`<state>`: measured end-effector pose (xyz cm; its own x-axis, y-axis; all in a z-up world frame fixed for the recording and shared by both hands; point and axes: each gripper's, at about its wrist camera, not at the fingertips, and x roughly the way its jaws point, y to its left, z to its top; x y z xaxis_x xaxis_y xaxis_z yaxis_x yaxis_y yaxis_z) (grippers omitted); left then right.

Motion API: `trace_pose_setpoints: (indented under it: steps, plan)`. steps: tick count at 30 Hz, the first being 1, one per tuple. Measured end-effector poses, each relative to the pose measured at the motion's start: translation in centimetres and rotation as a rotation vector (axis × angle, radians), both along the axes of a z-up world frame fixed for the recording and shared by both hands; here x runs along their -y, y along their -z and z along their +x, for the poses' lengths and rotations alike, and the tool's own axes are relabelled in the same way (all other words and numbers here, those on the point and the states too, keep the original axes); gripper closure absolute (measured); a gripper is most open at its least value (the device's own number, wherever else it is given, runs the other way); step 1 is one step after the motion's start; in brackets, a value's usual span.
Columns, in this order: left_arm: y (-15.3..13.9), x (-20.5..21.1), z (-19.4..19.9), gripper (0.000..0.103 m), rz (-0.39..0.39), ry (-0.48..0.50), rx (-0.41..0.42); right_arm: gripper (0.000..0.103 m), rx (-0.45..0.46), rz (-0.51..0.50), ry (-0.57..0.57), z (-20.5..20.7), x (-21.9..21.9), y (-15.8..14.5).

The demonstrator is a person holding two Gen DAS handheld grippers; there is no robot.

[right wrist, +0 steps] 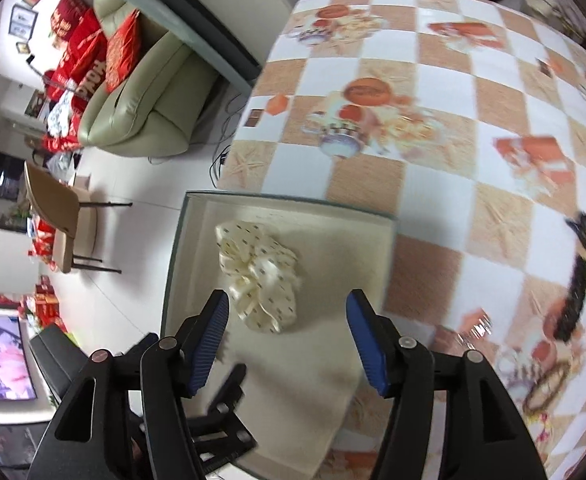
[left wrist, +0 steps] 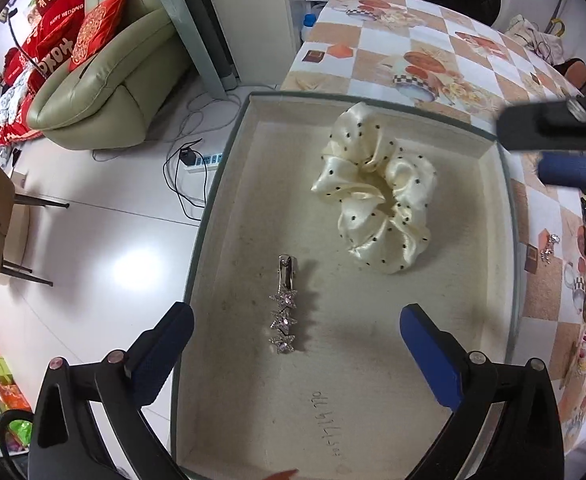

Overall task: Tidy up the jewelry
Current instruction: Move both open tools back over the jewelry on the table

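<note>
Cream satin scrunchie [left wrist: 377, 196], black-dotted, in beige tray [left wrist: 489, 216] beside silver star hair clip [left wrist: 284, 312]; left tool [left wrist: 297, 332] and right tool [right wrist: 287, 322] wide, empty.

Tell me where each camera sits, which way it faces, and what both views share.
Left wrist: sits on the left gripper, looking down into the tray at the star hair clip and scrunchie; its open fingers show, the right gripper at upper right.
Right wrist: sits on the right gripper, facing across the tray's far end and checkered tablecloth; its open fingers and part of the left gripper show.
Shared: tray, scrunchie, tablecloth, sofa.
</note>
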<state>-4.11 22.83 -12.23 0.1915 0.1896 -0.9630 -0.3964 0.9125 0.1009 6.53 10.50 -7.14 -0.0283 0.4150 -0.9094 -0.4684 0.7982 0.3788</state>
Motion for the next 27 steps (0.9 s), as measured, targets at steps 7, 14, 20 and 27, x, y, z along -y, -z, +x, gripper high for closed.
trace_pose_setpoints:
  steps: [7, 14, 20, 27]
  plan:
    - [-2.0, 2.5, 0.5, 0.000, 0.014, 0.071, 0.008, 0.017, -0.007, -0.017, 0.126, -1.3, 6.9, -0.6]
    - [-4.0, 7.2, 2.2, 0.000, 0.010, 0.181, 0.028, 0.012, -0.022, -0.045, 0.322, -1.4, 16.8, -0.6]
    - [-4.6, 12.0, 4.1, 0.000, -0.006, 0.276, 0.025, 0.012, -0.043, -0.058, 0.444, -1.6, 23.4, 0.0]
    - [-4.2, 16.4, 6.7, 0.000, -0.018, 0.356, 0.021, 0.000, -0.021, -0.062, 0.507, -1.3, 27.5, -0.1]
